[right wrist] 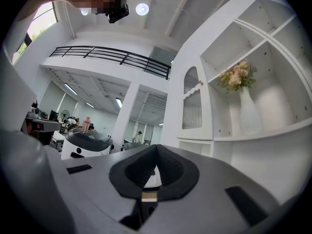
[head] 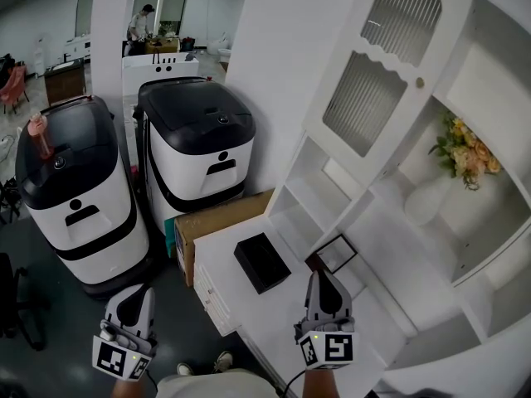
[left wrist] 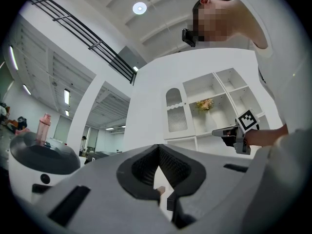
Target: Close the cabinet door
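standing open above the right gripper (head: 323,282), the cabinet door (head: 377,65) looks light and stiff — push its flat face near the knob (head: 420,82). left gripper (head: 137,295) and right gripper are both pinched closed, empty.

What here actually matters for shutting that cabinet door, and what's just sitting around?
Belongs to the job: white arched cabinet door with ribbed glass panels, standing open; white shelved cabinet it hangs on.
Just lying about: white vase of flowers; flat black box; brown cardboard box; two black-and-white machines; pink bottle.
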`<state>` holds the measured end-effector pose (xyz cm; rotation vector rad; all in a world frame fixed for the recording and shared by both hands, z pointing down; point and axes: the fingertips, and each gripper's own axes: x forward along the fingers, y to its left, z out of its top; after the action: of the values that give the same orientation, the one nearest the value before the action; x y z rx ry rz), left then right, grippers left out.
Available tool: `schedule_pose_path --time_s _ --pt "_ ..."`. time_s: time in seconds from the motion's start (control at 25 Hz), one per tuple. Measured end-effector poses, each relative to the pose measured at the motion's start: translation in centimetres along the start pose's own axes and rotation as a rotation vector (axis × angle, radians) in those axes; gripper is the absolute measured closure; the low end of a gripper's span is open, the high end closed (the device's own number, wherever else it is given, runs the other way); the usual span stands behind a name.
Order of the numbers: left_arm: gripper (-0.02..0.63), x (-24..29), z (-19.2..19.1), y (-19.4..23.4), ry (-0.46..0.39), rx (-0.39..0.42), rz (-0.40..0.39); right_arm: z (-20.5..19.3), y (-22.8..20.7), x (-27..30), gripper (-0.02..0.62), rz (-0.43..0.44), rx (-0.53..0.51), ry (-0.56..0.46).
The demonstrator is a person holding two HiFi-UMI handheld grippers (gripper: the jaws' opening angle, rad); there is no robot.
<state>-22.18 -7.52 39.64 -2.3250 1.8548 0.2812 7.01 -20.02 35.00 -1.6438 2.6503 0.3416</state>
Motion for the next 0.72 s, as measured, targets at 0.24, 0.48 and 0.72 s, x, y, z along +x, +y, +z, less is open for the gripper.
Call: schedule_pose_path --time_s 0.24,0.48,0.72 --pt "0.601 0.0 -0.3 -0.7 -0.004 -0.009 -0.026 1.2 1.0 0.3 0.597 0.040 -0.049 -0.024" --pt "0.601 -0.1 0.0 -1.0 -0.008 0.000 -0.036 0.7 1.3 -0.3 0.597 0.040 -0.049 -0.020" --pt "0.601 0.5 -0.3 -1.5 -0.003 -0.001 -0.053 0.9 1.6 0.3 0.597 0.050 -0.062 -0.034"
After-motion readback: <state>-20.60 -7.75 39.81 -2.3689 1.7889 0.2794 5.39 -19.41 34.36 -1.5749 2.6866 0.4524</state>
